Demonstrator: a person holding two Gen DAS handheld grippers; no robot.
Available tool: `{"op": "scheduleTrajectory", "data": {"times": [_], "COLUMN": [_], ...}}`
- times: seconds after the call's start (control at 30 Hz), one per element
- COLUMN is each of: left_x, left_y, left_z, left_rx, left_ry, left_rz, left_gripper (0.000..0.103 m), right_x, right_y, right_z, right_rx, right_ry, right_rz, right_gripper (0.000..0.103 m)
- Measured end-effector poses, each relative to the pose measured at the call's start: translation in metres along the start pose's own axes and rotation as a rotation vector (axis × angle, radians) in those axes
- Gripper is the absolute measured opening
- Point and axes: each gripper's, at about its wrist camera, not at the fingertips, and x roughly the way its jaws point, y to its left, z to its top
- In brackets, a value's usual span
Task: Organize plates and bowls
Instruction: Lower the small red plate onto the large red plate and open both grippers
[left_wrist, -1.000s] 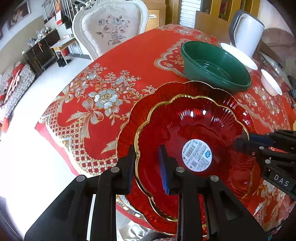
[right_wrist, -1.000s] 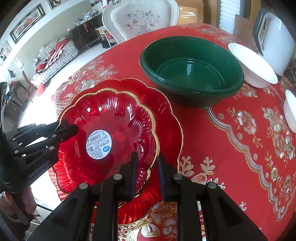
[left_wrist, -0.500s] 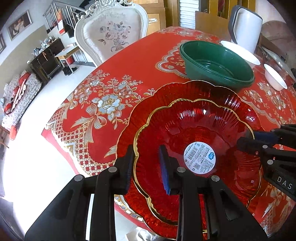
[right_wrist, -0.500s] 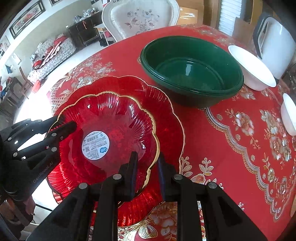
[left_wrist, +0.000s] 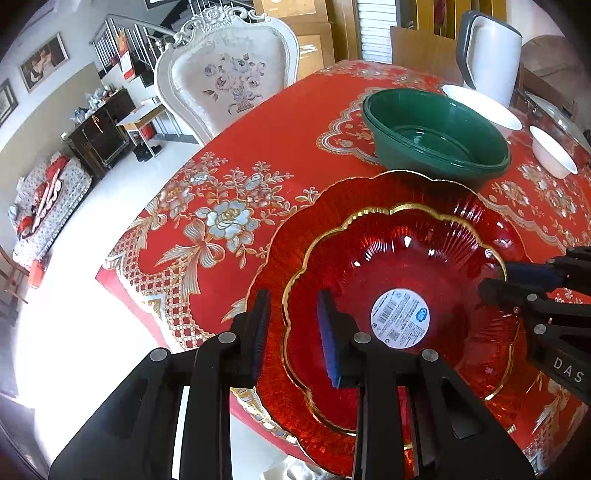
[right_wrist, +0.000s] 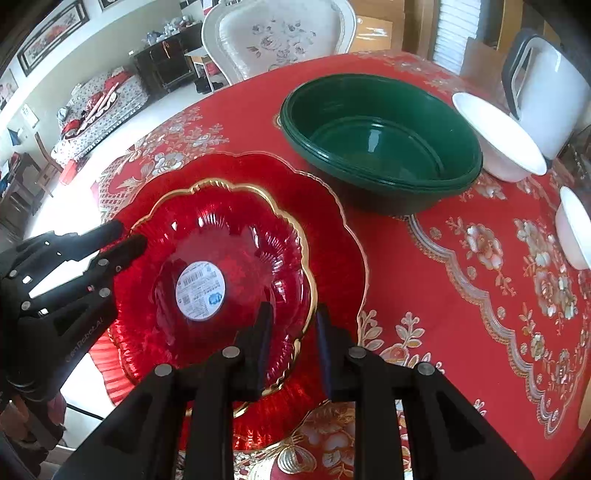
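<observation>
Left view: close above the left gripper (left_wrist: 291, 328), facing forward over the red bowl (left_wrist: 399, 258) toward the green bowl (left_wrist: 436, 136).
Right view: close above the right gripper (right_wrist: 291, 332) — same bowl, opposite rim.
Shared: both bowls, the table (right_wrist: 461, 295) — each shows the other gripper.

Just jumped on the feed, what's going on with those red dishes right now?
Both grippers straddle the rim of the smaller gold-rimmed red glass bowl, the left gripper on one side, the right gripper on the opposite side. The bowl sits nested over the larger scalloped red glass plate at the edge of the red floral tablecloth. Behind them are stacked dark green plastic bowls and two white bowls.
</observation>
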Motion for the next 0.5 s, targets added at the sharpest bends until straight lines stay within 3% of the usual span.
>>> {"op": "scheduleTrajectory", "data": {"times": [0.33, 0.5], "left_x": [-0.001, -0.004], "left_y": [0.003, -0.002], "left_z": [0.003, 0.006], "left_rx": [-0.040, -0.059], "left_ry": [0.009, 0.011], "left_rz": [-0.052, -0.097], "left_gripper": [0.025, 0.025], "right_x": [-0.014, -0.023], "right_y": [-0.003, -0.012], "right_z": [-0.001, -0.005], "right_rx": [0.028, 0.087], "right_ry": [-0.044, -0.066], "right_rz": [0.004, 0.064], "right_gripper": [0.023, 0.025]}}
